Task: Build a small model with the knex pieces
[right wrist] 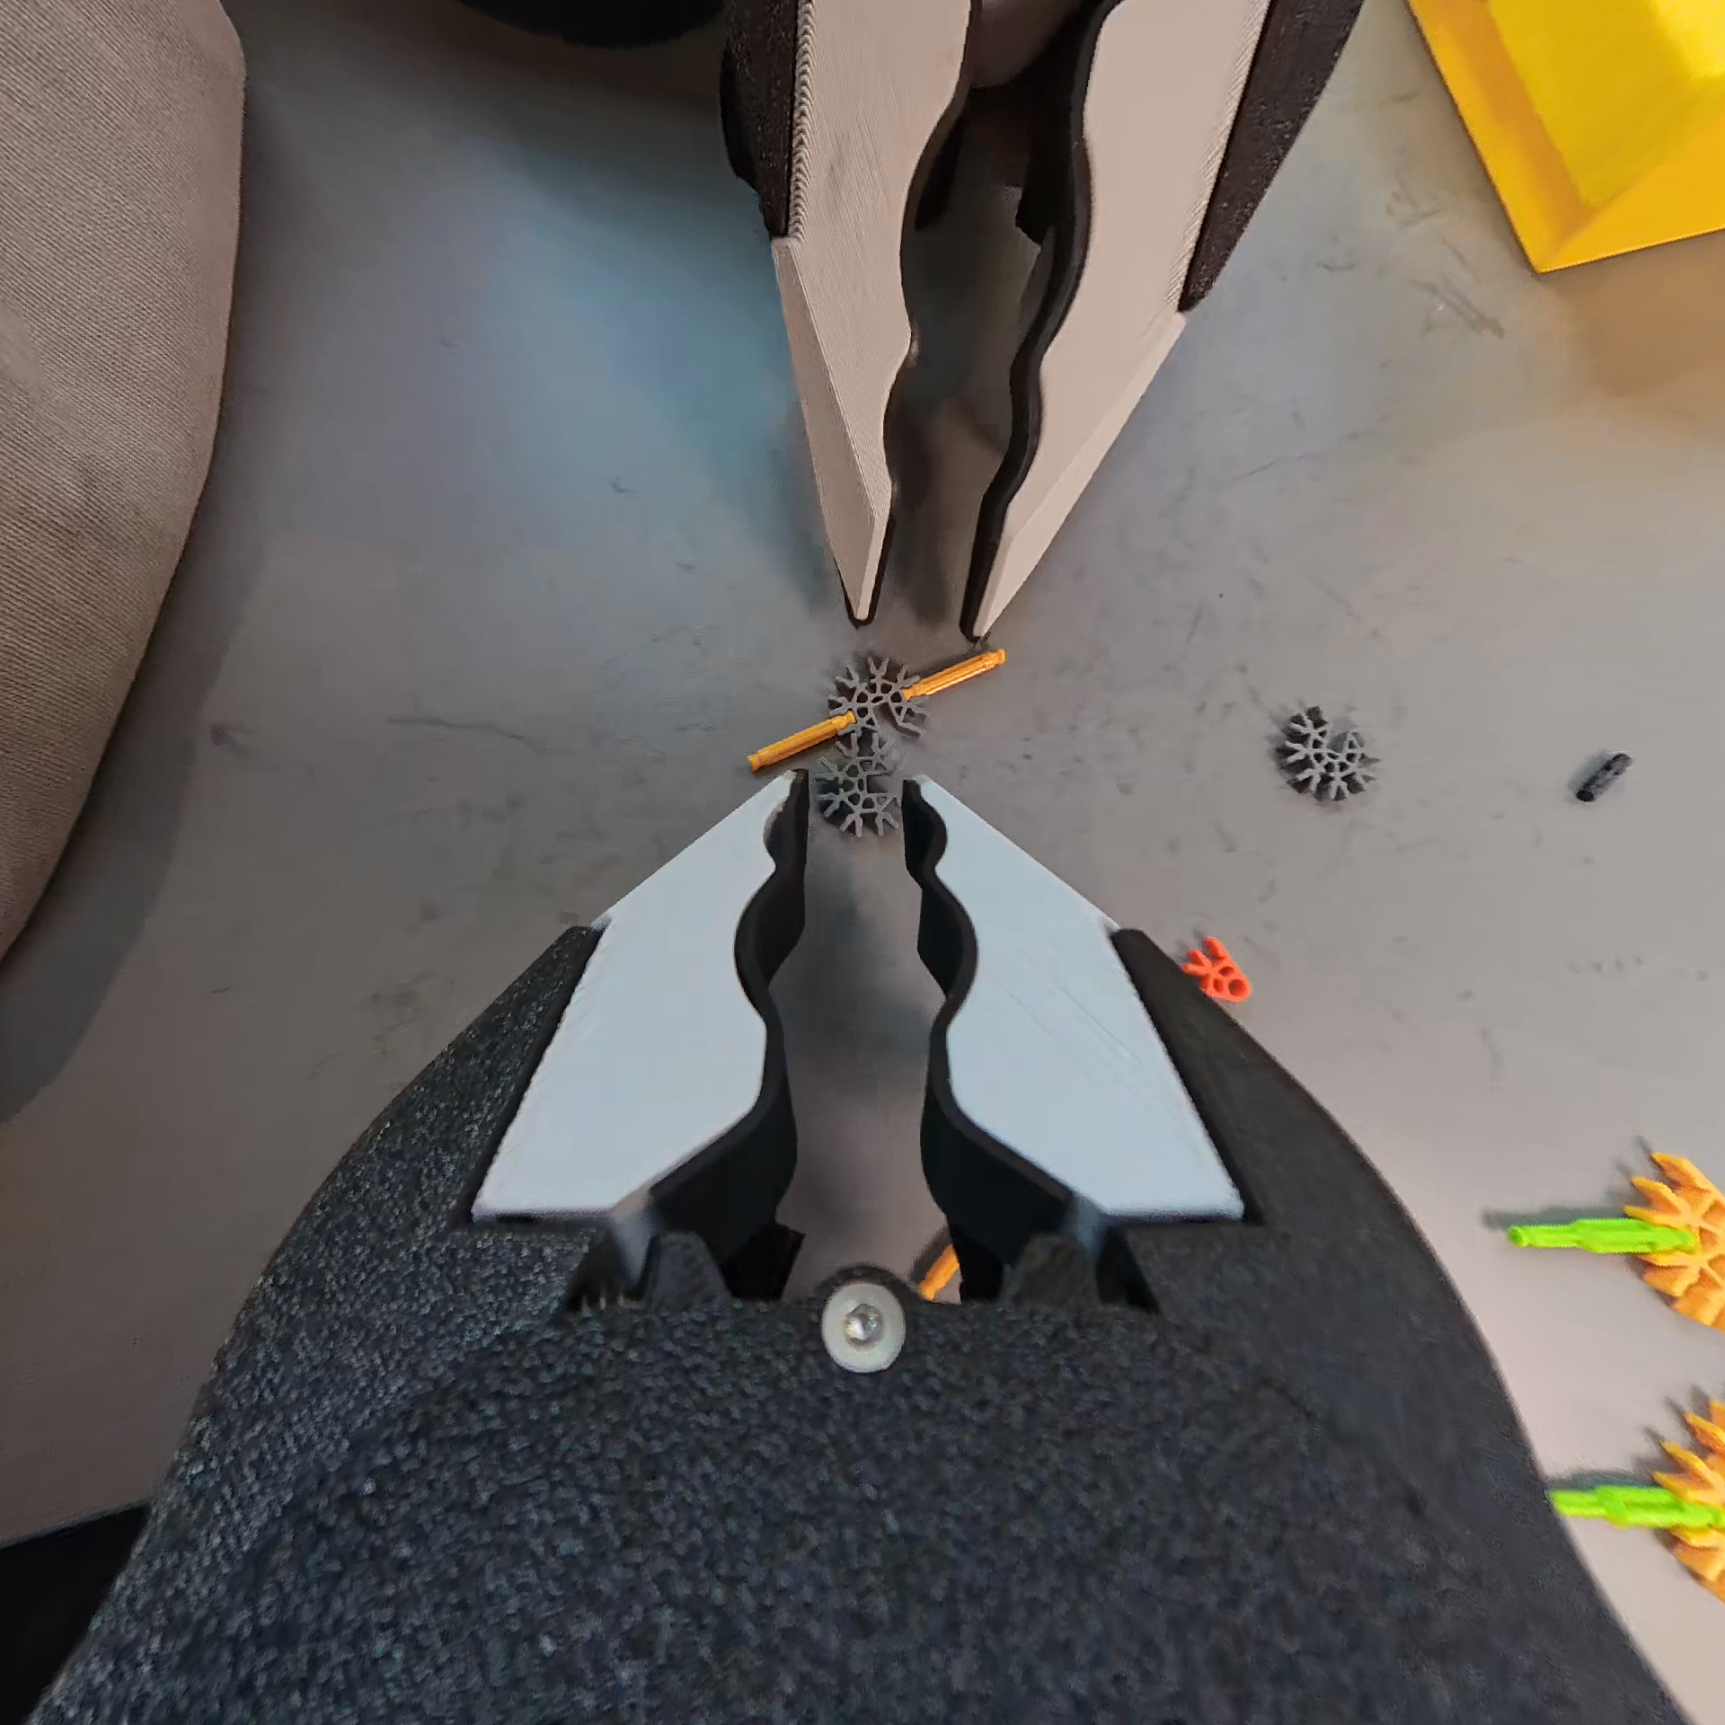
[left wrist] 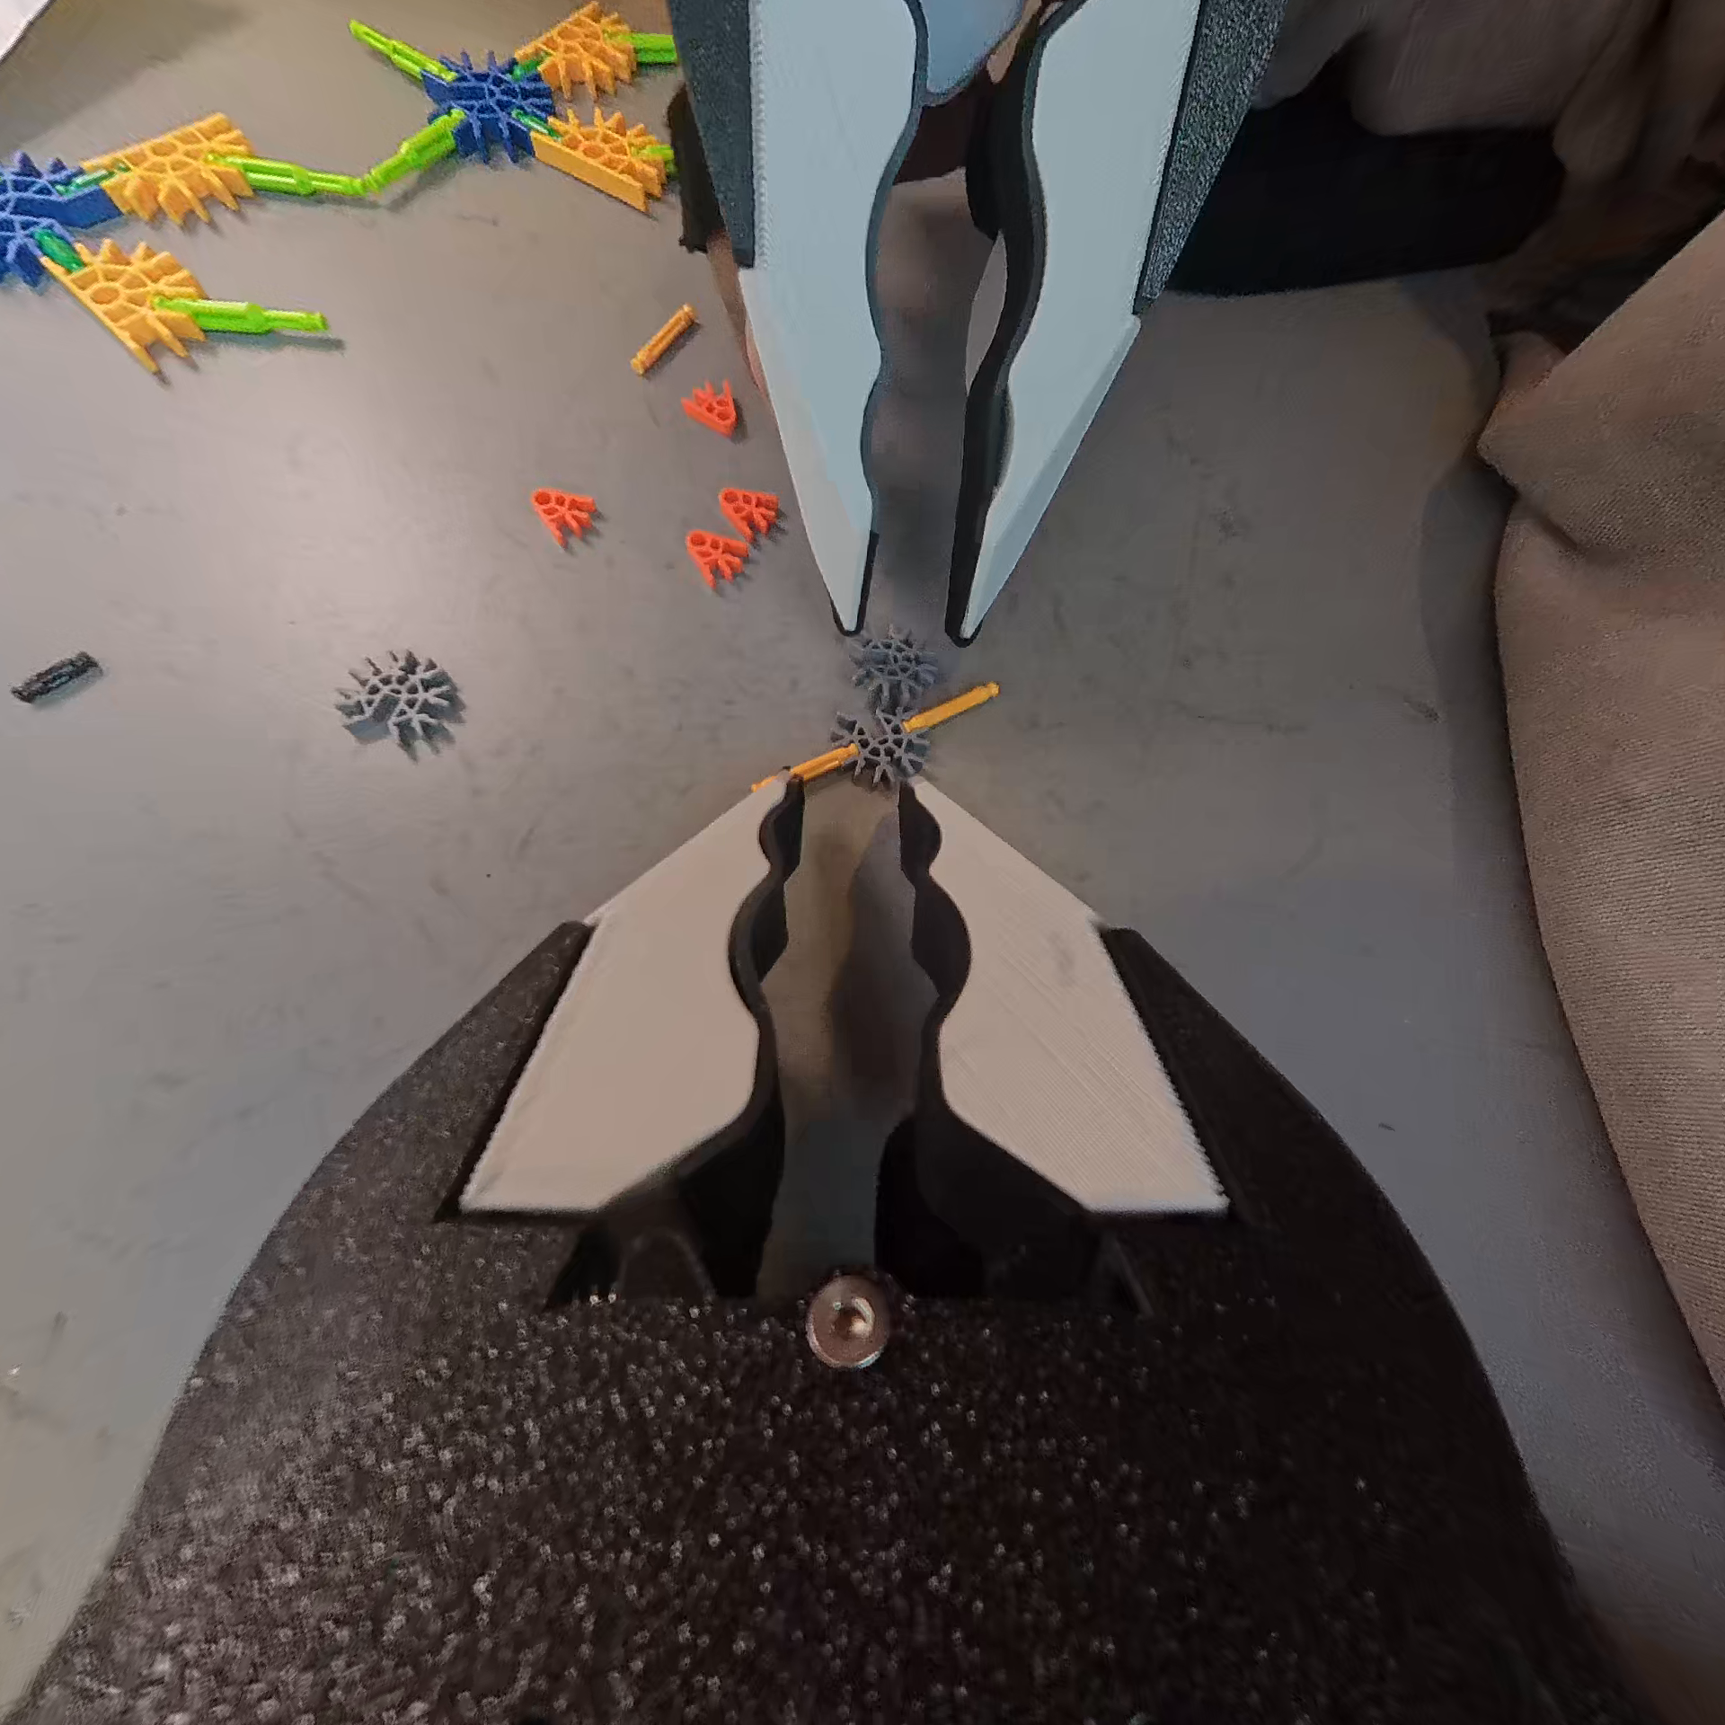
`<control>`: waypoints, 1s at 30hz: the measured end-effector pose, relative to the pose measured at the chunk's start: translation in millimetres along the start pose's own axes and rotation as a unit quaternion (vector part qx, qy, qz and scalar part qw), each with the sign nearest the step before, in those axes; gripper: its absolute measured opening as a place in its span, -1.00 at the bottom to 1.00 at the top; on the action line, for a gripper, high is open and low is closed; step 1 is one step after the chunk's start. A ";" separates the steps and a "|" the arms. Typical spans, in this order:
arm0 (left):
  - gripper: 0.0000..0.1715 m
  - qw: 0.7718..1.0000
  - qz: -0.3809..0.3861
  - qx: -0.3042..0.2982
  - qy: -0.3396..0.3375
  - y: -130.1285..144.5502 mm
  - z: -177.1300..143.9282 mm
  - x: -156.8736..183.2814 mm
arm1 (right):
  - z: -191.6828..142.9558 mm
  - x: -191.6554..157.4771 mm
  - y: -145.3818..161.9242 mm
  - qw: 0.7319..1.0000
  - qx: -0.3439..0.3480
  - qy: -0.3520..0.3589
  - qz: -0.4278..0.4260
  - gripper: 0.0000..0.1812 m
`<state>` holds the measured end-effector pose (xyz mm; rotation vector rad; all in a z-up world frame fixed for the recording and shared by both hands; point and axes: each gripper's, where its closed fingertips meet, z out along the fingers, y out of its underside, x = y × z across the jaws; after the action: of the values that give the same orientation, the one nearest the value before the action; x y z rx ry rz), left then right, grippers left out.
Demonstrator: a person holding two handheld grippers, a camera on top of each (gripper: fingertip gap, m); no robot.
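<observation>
**Two tongs nose to nose over a pair of grey wheels**

While both tongs point at each other across the grey table (left wrist: 1213, 653), their tips almost meet over two small grey spoked wheels lying between them. The left tongs (left wrist: 845, 789) have their fingers parted by a narrow gap and grip nothing; the near wheel (left wrist: 882, 744), the one with orange rods (left wrist: 952, 707) stuck out of both sides, sits just in front of those tips, and one rod end reaches the left finger's tip. Whether it touches I cannot tell. The right tongs (right wrist: 854, 789) are likewise a little open, with the plain grey wheel (right wrist: 856, 793) lying right between their tips; the fingers stand on either side of it with a sliver of space, so it looks ungripped. The two wheels touch or overlap at their rims.

Farther out lies a third grey wheel (left wrist: 399, 695), alone, and beyond it a short black peg (left wrist: 54, 676). Four small red wedge pieces (left wrist: 563, 515) are scattered beside the right tongs, with a loose orange rod (left wrist: 664, 339) near them. Further off is a built chain of blue hubs (left wrist: 490, 98), yellow fans (left wrist: 177, 168) and green rods (left wrist: 280, 175). A yellow box (right wrist: 1587, 121) fills one corner, and tan cushions (left wrist: 1624, 653) border the table.
</observation>
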<state>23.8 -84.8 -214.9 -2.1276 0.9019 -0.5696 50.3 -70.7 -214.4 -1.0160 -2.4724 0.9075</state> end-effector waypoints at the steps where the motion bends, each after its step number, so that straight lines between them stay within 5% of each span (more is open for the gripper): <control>1: -0.76 1.000 -0.004 0.003 -0.003 -1.0 -0.6 -0.2 | -2.0 0.2 -0.1 1.000 0.002 0.003 -0.001 -0.80; 15: -0.71 1.000 0.015 -0.009 -0.024 -4.4 14.8 2.0 | 6.5 -3.3 3.4 0.999 -0.024 0.009 -0.018 -0.83; 30: -0.69 0.999 0.018 -0.023 -0.033 -0.2 14.7 1.9 | -11.4 -1.4 -18.6 0.994 0.103 -0.022 0.035 -0.90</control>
<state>34.5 -79.4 -223.7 -2.1531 0.9230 -0.4631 47.4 -76.9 -193.6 -1.0279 -2.3314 1.1909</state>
